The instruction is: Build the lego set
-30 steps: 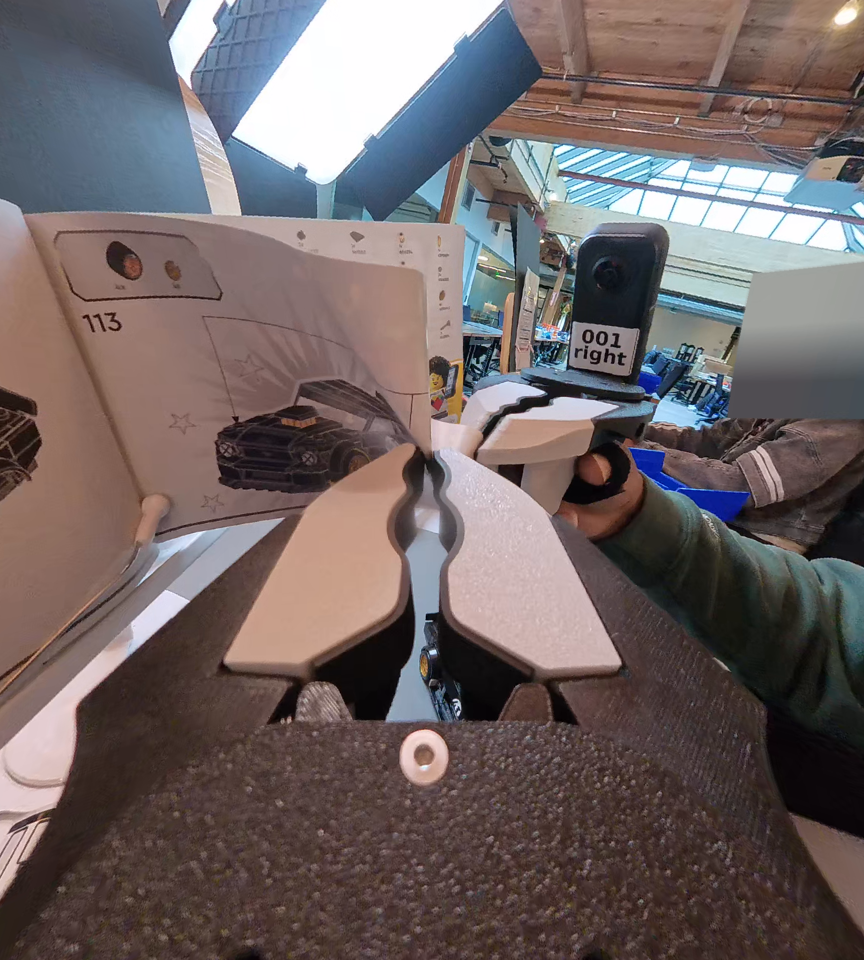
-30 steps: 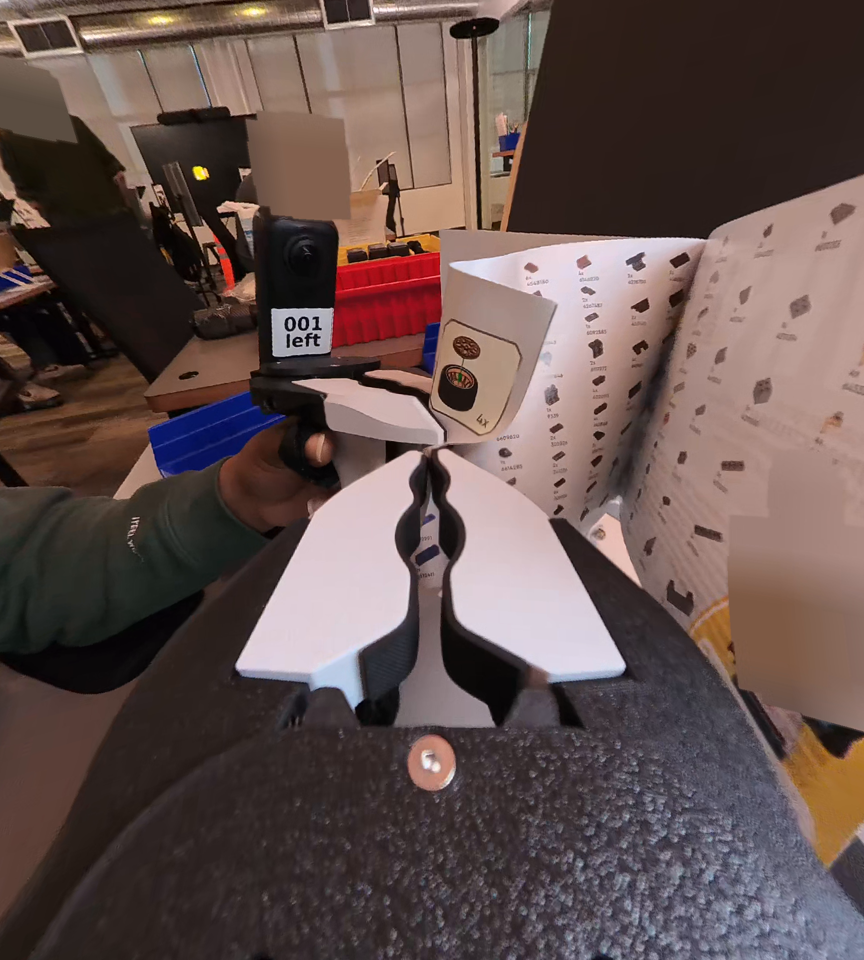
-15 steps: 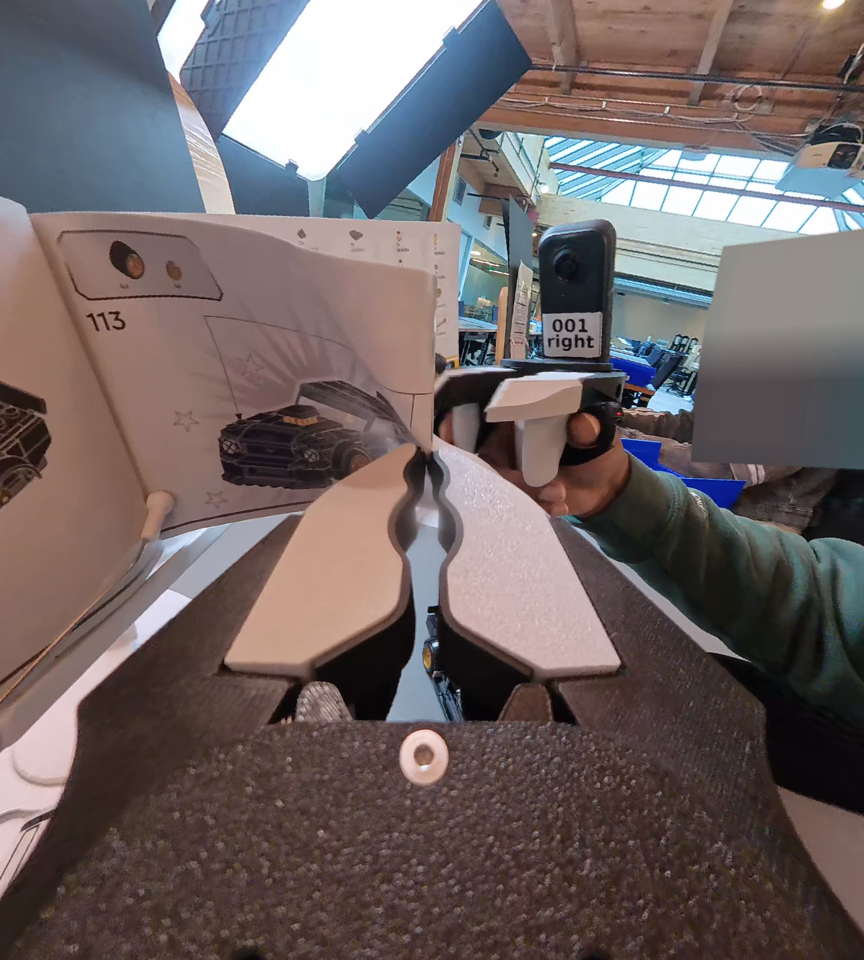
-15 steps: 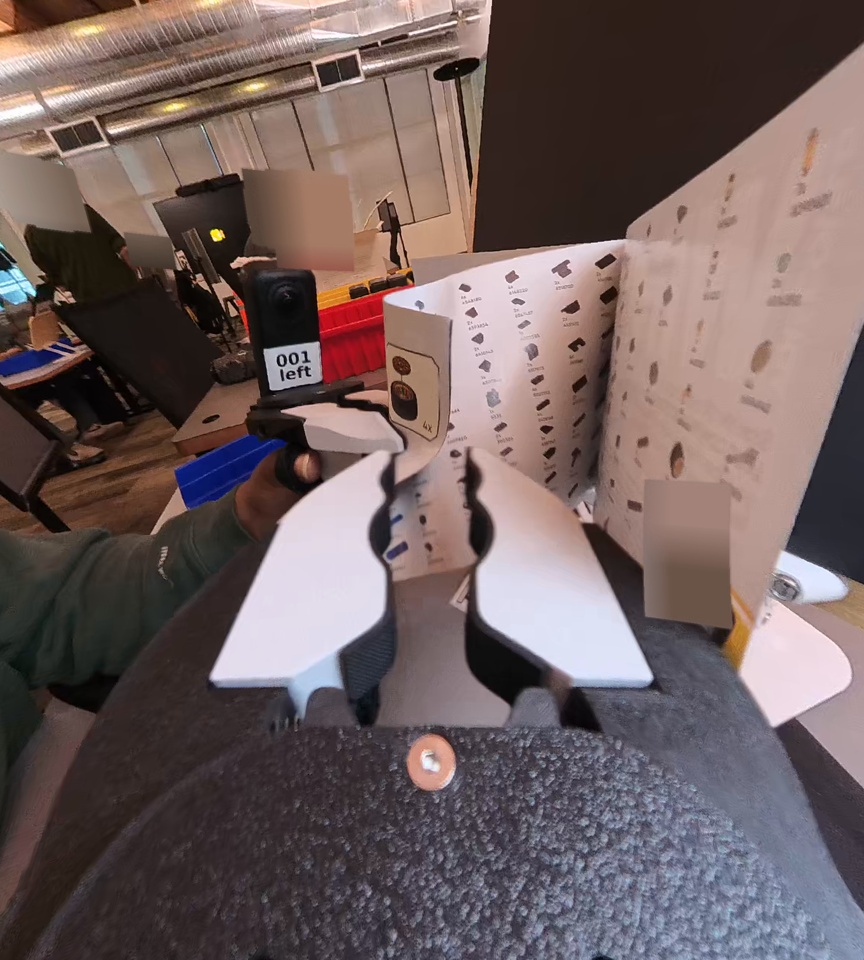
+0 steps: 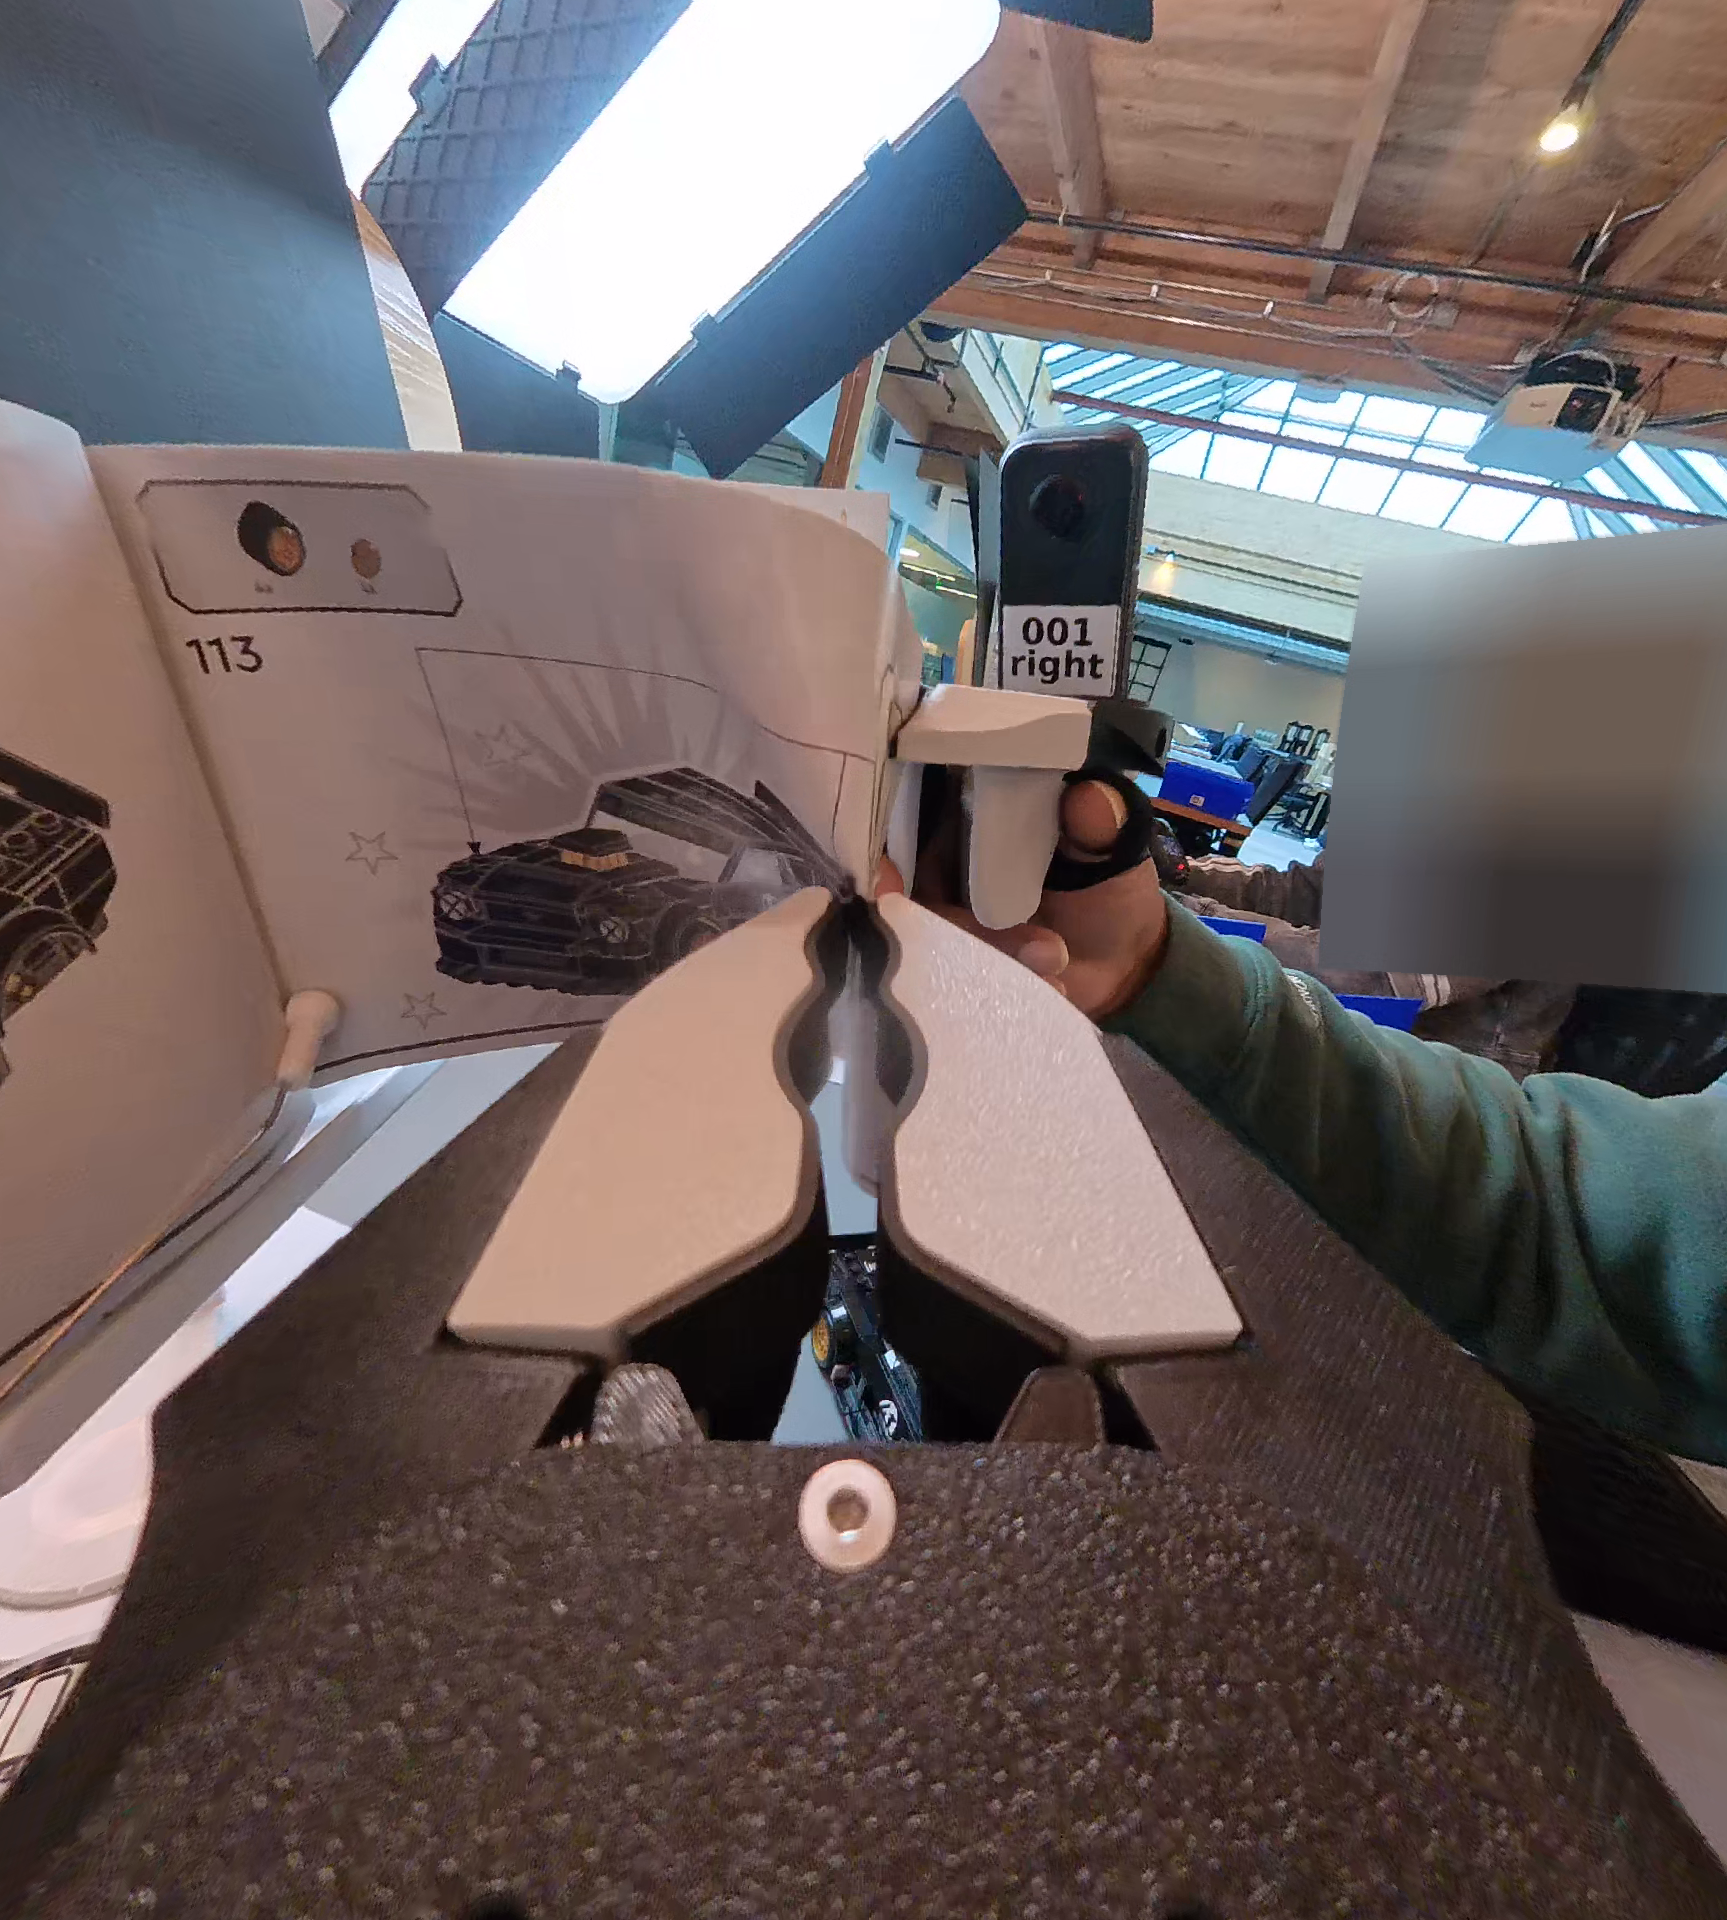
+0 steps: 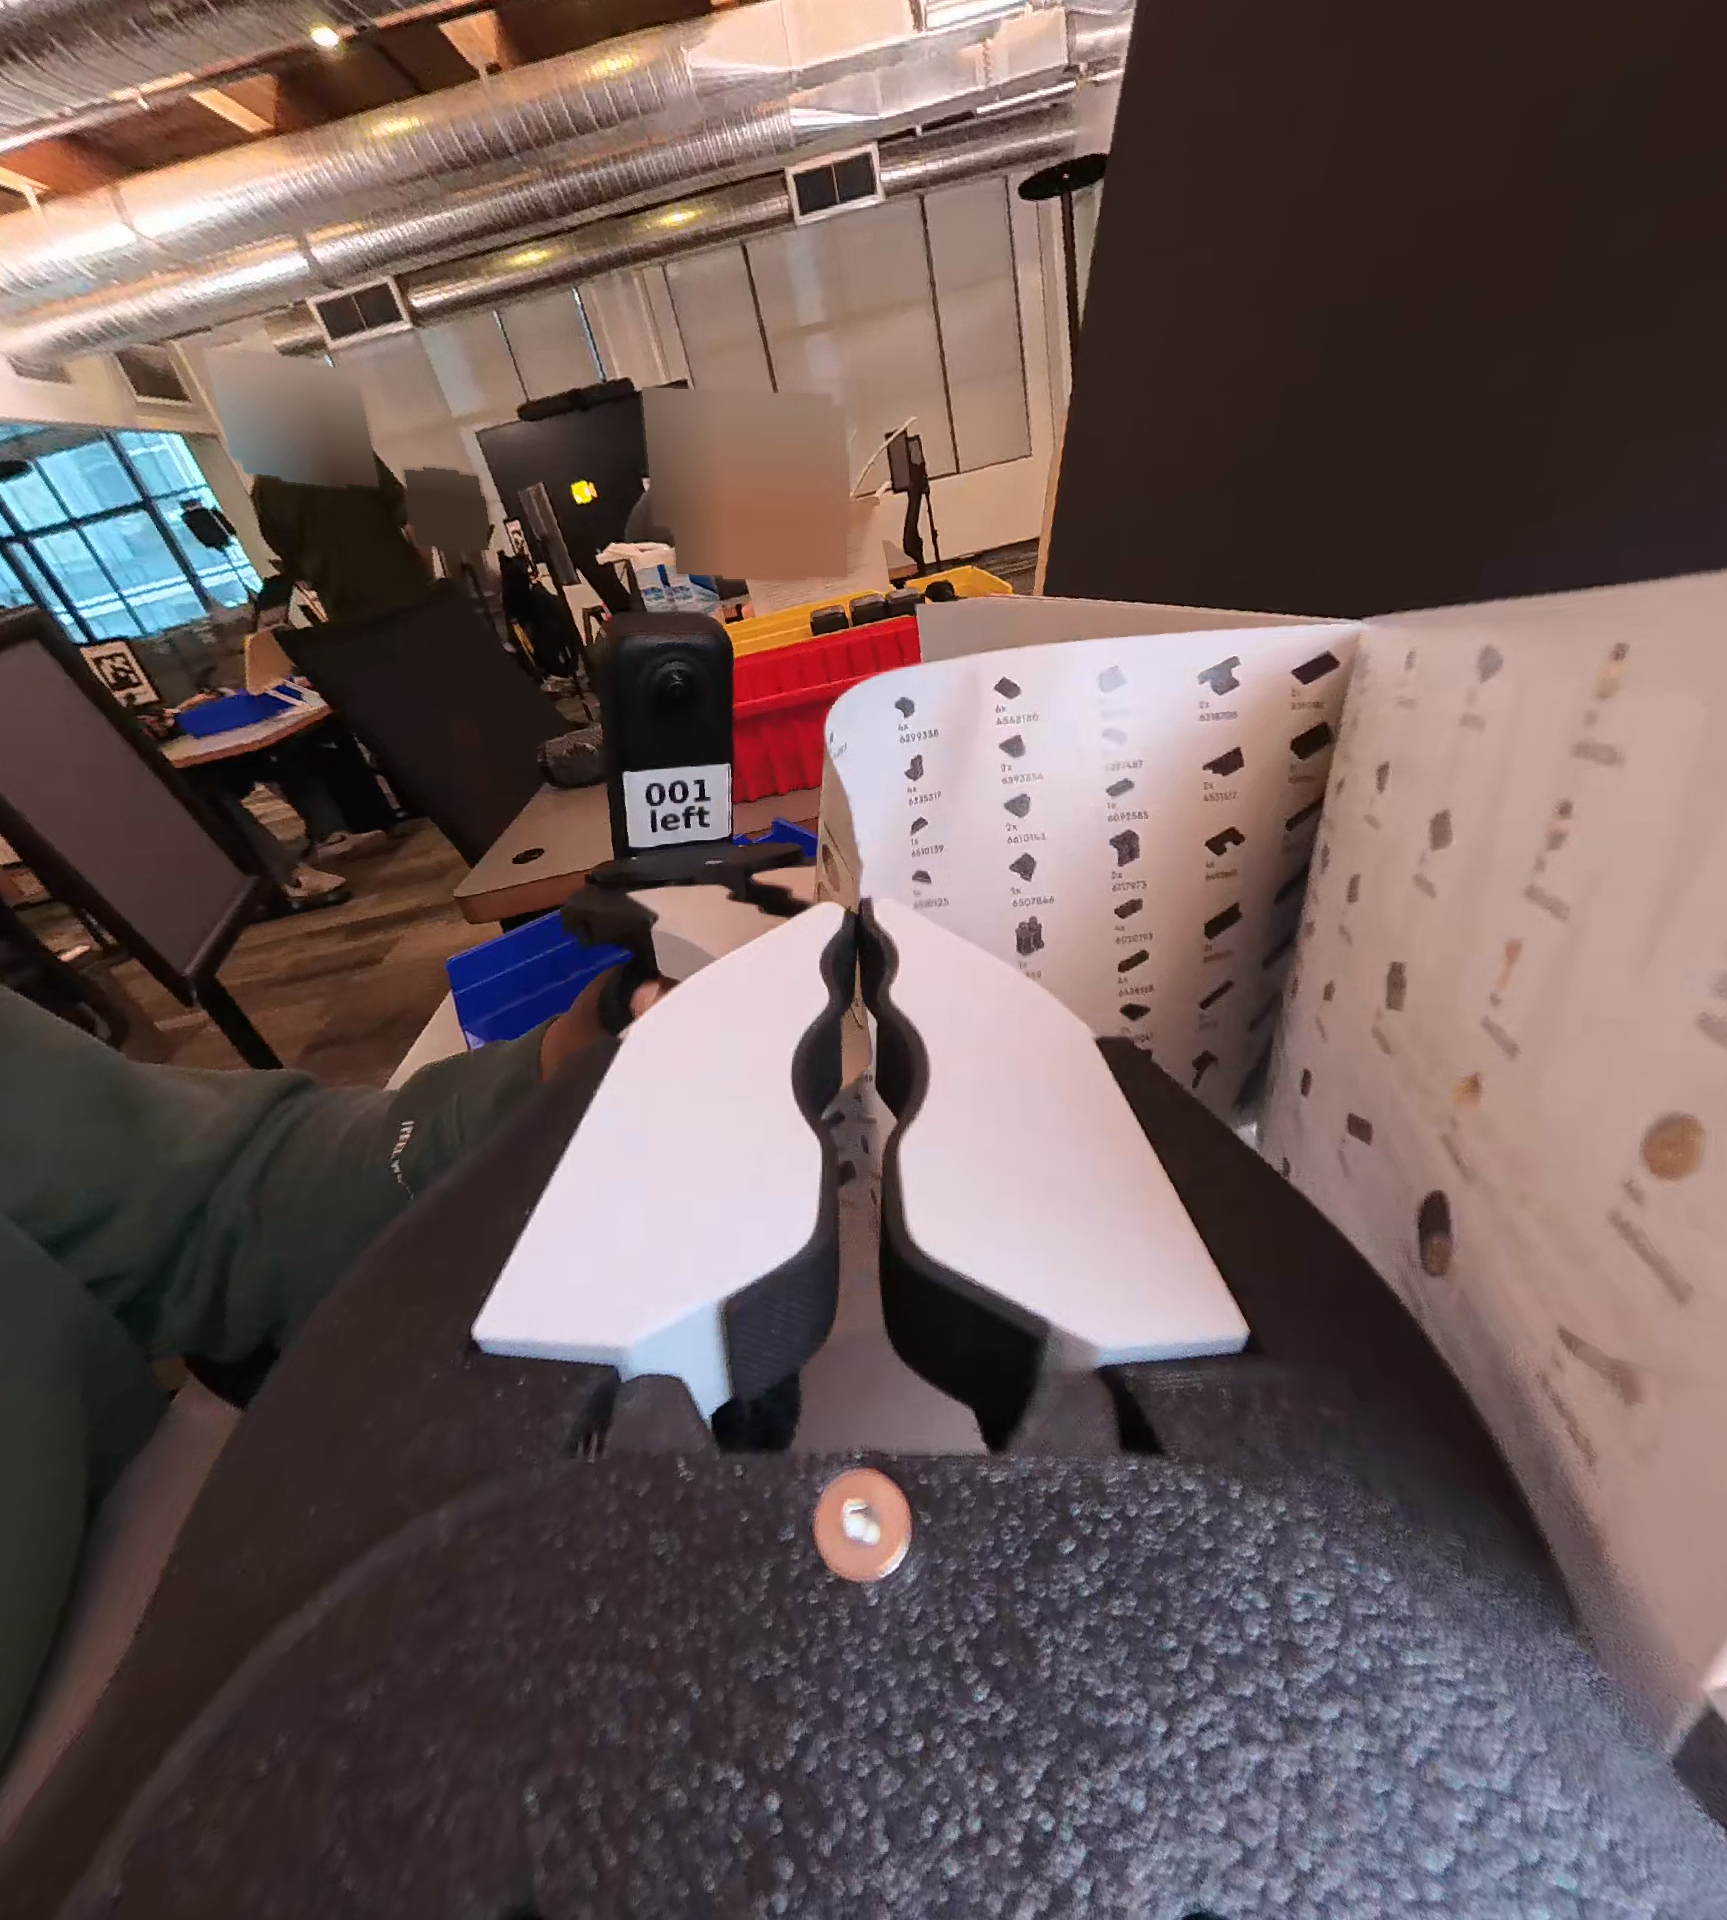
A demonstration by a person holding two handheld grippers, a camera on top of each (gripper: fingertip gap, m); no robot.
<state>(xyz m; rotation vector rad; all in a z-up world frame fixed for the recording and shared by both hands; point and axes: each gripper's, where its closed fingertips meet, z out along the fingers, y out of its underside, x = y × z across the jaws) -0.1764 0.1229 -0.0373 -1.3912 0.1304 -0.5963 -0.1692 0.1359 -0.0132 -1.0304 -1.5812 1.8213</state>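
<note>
The instruction booklet stands open in front of me. In the left wrist view one page [image 5: 526, 727], with a black car drawn on it, curls toward me. My left gripper [image 5: 851, 904] is shut on that page's free edge, and paper shows between its pads. My right gripper [image 5: 906, 727] is shut on the same edge a little higher. In the right wrist view my right gripper [image 6: 861, 912] pinches the page [image 6: 1098, 810], whose back shows a parts list, with the left gripper [image 6: 786, 883] just behind. A black lego car [image 5: 859, 1340] shows below, through the gap behind the left fingers.
The booklet's other pages [image 6: 1565, 987] stand to the right against a black panel [image 6: 1461, 260]. A white clip on a cable [image 5: 303, 1023] holds the booklet's left side. Blue bins [image 6: 526, 977] and a red bin [image 6: 817, 686] sit behind. A person's green sleeve [image 5: 1513, 1195] reaches across. My two grippers' fingertips are within a few centimetres of each other.
My right gripper opened, moved up along the page edge and shut on it again. My left gripper stayed shut on the page, which now curls farther toward me.
</note>
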